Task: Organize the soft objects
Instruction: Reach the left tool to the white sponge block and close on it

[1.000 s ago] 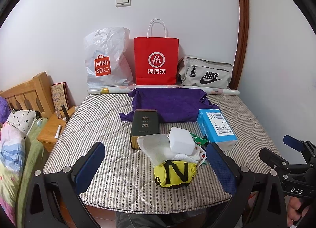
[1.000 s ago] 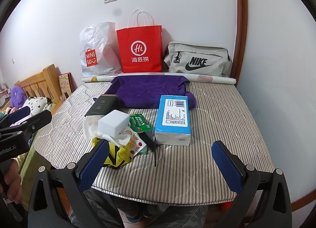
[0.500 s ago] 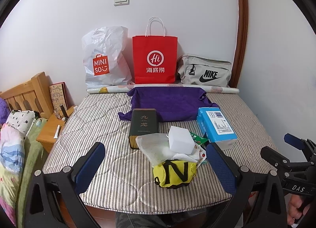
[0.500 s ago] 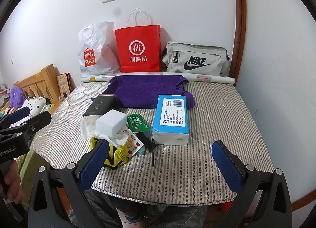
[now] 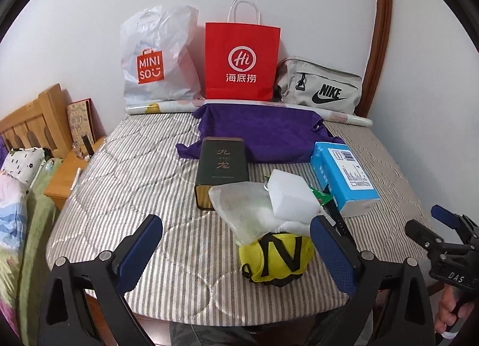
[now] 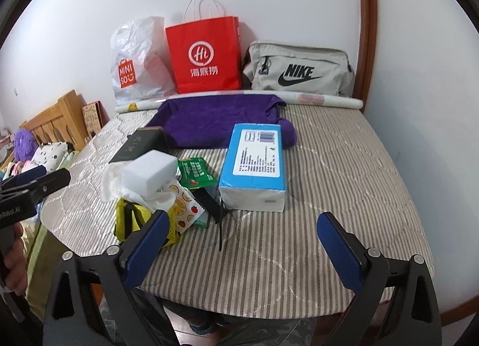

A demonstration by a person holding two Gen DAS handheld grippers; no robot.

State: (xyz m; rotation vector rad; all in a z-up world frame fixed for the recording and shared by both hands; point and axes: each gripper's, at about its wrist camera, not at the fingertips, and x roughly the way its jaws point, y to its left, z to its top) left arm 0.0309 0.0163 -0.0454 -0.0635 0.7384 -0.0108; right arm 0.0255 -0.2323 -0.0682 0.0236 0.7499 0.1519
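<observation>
Purple towel (image 5: 263, 133) lies spread flat at the far side of the striped mattress (image 5: 134, 184), and the clutter I have to sort sits in a heap nearer me. I judge this to be the very start: nothing is gripped yet, and I am bringing both tools in toward the pile.

My left gripper (image 5: 236, 253) stands wide, with nothing pressed between its pads; the yellow pouch (image 5: 277, 256) lies between them in its view, crumpled, limp fabric with a black letter on it. My right gripper (image 6: 242, 247) is also wide but its jaws are closing a little, over bare mattress with nothing between them.

On top of the pouch sit a cloudy, wrinkled plastic bag (image 5: 239, 205) and a white foam block (image 5: 292, 196), squared and matte. Beside them are a fruit-printed sachet (image 6: 182, 208), a green packet (image 6: 196, 172), a blue tissue pack (image 6: 254, 166) and a stiff dark tin (image 5: 221, 169).

Next I would pick one soft piece, probably the pouch or block, and close gently, since the stack looks loose enough to topple.
</observation>
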